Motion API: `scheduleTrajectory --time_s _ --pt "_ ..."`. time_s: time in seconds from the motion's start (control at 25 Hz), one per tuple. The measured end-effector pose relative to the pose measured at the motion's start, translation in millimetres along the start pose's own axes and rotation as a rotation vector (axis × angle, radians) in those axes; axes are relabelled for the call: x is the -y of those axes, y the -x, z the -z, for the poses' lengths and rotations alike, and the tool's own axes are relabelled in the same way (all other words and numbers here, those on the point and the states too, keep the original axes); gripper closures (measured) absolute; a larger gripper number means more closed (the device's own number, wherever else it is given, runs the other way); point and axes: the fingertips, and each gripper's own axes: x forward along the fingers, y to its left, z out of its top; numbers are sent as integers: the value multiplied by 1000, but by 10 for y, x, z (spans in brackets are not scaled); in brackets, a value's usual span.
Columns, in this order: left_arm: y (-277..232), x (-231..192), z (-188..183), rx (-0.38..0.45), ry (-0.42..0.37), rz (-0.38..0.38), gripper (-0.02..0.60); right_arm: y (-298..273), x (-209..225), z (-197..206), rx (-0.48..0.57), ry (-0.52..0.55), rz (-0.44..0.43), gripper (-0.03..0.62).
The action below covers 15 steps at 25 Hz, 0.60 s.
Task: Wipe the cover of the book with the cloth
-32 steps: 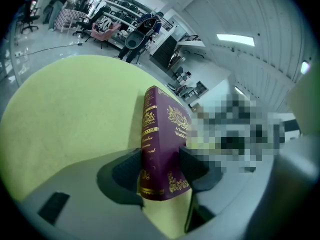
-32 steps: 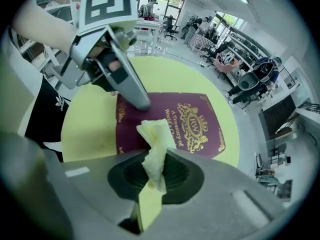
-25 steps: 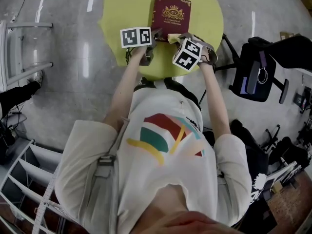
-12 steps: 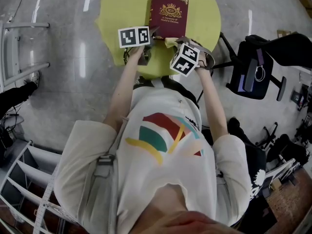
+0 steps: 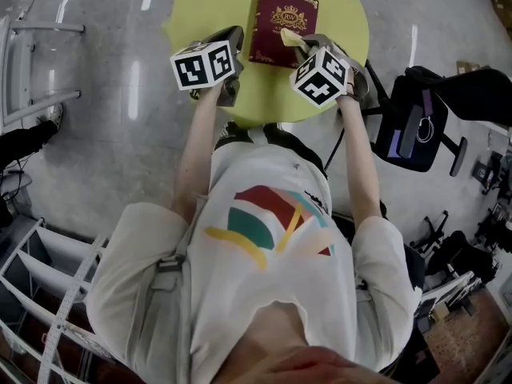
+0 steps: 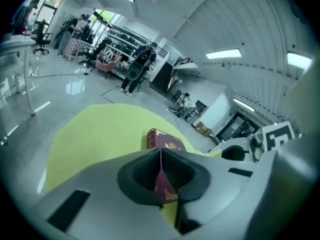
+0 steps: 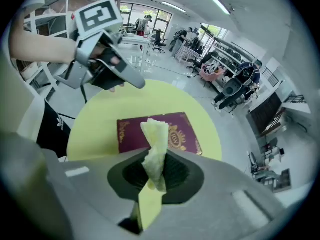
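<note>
Right gripper (image 5: 306,45) clamps the cloth (image 7: 155,136), apparently soft and light, by one bunched end. The stiff book (image 5: 285,16) lies flat at its twelve o'clock. Left gripper (image 6: 161,156), jaws just closed, grasps nothing.

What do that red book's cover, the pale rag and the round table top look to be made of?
The book: stiff board, perhaps leather-look, matte maroon with gold stamped ornament. The cloth: soft thin fabric or paper wipe, pale yellow, crumpled into folds. The table: smooth matte yellow-green top, perhaps laminate or paint; unclear.
</note>
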Motion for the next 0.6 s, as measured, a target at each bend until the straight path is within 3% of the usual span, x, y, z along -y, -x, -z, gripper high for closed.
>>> scheduleTrajectory --time_s 0.12,0.32,0.6 --pt "216 39 -130 57 -29 -7 560 -92 301 -208 0 59 36 564" --pt "444 -58 -39 96 19 -34 561 -552 633 -522 -45 199 12 565" --pt "615 -213 152 112 44 -128 566 -1146 951 -555 -150 195 96 565"
